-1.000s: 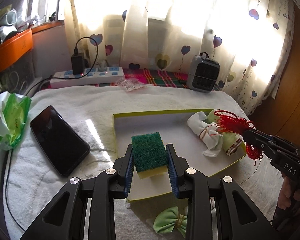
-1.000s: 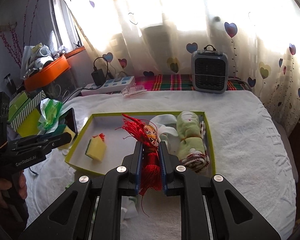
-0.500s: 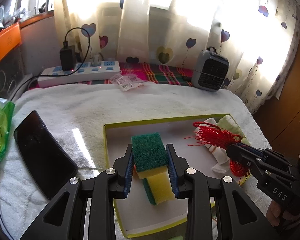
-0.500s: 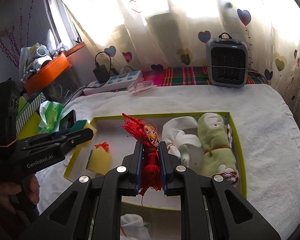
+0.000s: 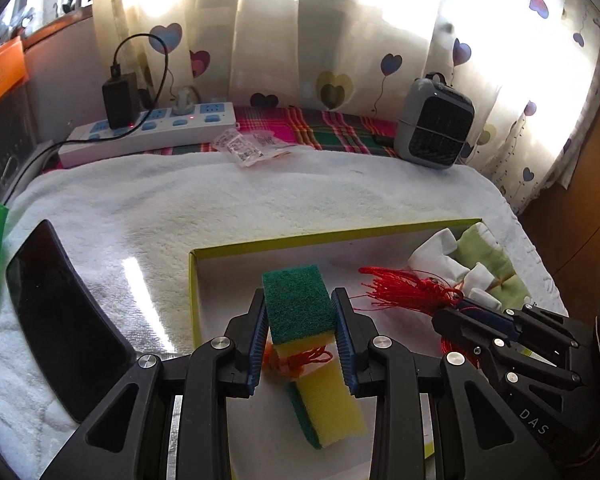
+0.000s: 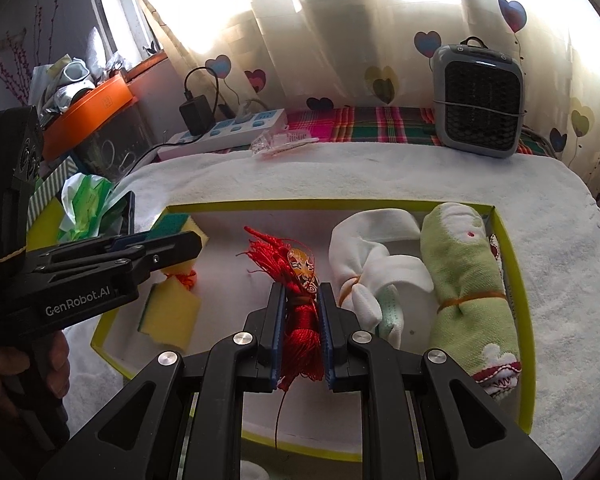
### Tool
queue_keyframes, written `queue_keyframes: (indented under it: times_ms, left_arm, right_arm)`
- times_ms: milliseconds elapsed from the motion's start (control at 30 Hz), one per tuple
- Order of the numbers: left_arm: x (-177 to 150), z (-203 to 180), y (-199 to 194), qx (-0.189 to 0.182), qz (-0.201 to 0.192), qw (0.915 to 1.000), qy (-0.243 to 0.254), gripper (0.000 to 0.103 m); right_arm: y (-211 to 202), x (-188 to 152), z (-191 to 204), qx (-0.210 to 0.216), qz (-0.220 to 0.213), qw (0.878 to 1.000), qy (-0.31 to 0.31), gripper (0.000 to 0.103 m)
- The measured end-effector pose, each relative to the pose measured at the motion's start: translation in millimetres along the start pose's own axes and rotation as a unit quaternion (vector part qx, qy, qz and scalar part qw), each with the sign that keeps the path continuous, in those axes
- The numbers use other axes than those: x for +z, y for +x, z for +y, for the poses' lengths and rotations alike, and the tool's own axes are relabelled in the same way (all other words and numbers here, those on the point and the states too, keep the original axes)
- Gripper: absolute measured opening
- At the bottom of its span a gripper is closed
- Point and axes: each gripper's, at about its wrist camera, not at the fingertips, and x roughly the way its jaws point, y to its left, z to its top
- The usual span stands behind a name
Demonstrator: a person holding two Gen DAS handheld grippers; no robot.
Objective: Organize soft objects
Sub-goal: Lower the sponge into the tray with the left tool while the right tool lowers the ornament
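Observation:
My left gripper [image 5: 299,300] is shut on a green-topped yellow sponge [image 5: 298,304], held just above the left part of the yellow-rimmed tray [image 5: 332,236]. A second yellow sponge [image 5: 324,404] with an orange thread tie lies in the tray right beneath it. My right gripper [image 6: 302,292] is shut on a red tassel [image 6: 302,320] with a small painted mask, over the tray's middle. A white cloth bundle [image 6: 372,256] and a rolled green towel [image 6: 464,280] lie in the tray's right part. Each gripper shows in the other's view: the left gripper [image 6: 196,242] and the right gripper [image 5: 440,314].
The tray sits on a white towel [image 5: 220,200]. A black phone [image 5: 60,320] and a green plastic bag [image 6: 86,204] lie to the left. A power strip [image 5: 148,132], a plastic packet [image 5: 248,146] and a grey heater [image 5: 434,124] stand at the back. A hand [image 6: 4,372] grips the left tool.
Both grippers have moved forward and down over the tray, each keeping its hold. The lying sponge has come into view right under the held one.

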Motion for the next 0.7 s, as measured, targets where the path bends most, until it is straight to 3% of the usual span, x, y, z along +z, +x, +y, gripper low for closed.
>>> queue_keyframes:
  times_ms: [700]
  left_arm:
    - [-0.7, 0.4, 19.7, 0.007, 0.019, 0.9998, -0.002, 0.031]
  right_arm:
    - [13.7, -5.3, 1.6, 0.006, 0.025, 1.000, -0.013, 0.017]
